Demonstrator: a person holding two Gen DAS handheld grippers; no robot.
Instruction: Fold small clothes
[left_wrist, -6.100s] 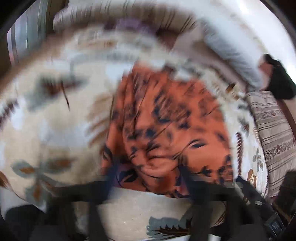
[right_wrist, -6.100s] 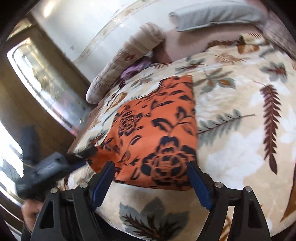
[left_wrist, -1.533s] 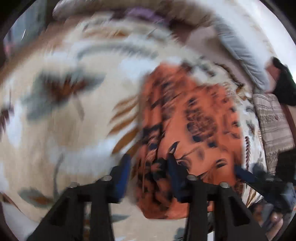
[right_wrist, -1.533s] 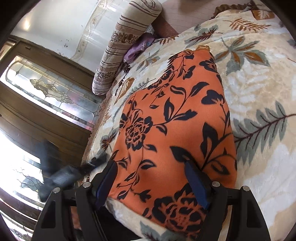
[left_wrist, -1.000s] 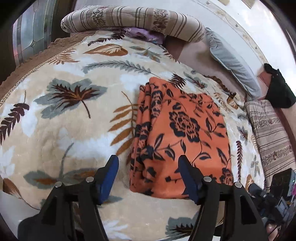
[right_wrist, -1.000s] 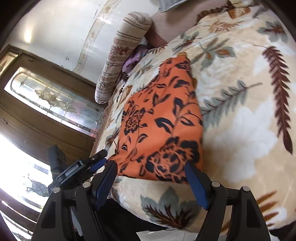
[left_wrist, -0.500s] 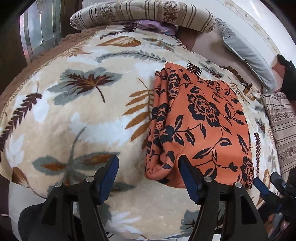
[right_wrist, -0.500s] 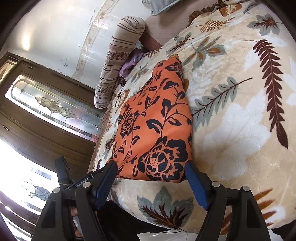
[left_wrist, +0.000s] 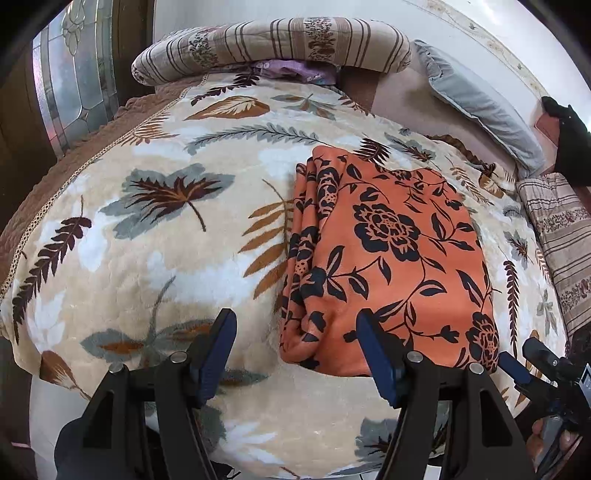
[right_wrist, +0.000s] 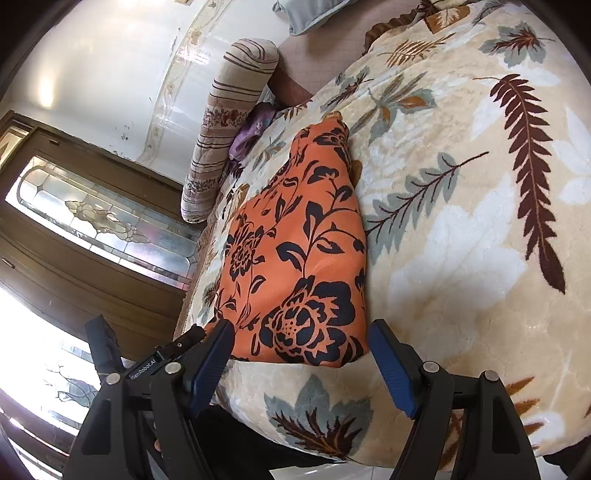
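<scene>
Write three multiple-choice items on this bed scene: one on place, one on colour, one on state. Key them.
1. Where does the folded orange floral garment lie?
A. on the leaf-print blanket
B. on the striped bolster
C. on the floor

2. What colour is the garment's flower print?
A. white
B. black
C. green

3. How do the left gripper and right gripper stand?
A. both open, holding nothing
B. both shut on cloth
C. one open, one shut

Key: A, blanket shows around it; B, dark blooms on orange; A, fingers spread apart, off the cloth.
</scene>
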